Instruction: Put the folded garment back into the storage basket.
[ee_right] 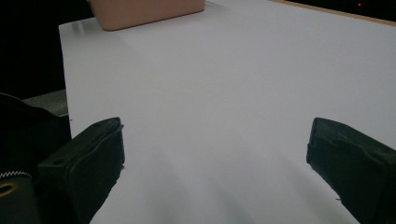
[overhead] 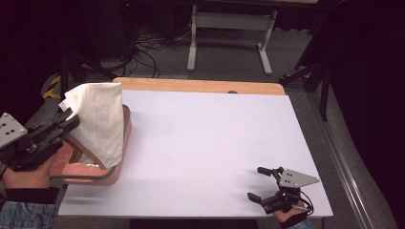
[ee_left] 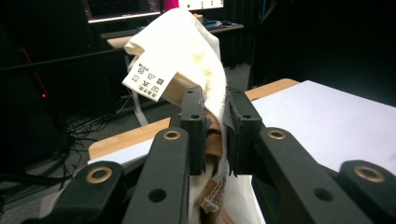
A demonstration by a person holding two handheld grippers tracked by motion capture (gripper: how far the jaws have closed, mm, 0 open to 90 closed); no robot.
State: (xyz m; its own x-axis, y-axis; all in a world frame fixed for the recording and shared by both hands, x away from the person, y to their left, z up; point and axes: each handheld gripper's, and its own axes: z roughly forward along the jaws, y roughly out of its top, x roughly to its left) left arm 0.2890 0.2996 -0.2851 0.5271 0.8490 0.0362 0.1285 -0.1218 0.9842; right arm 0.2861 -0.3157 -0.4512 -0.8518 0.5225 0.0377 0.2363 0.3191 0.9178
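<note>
- Gripping tight, the left gripper point(overhead: 71, 119) is clamped on a white cloth point(overhead: 98, 121), care label point(ee_left: 149, 80) showing, lifted above the pink basket point(overhead: 125, 143) at the table's point(overhead: 205, 143) left edge.
- Right gripper point(overhead: 259, 182) rests near the table's front right corner, jaws wide apart, holding nothing.

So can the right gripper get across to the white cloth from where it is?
Probably yes: the right gripper has open jaws, with bare table between it and the white cloth, held by the left gripper.
</note>
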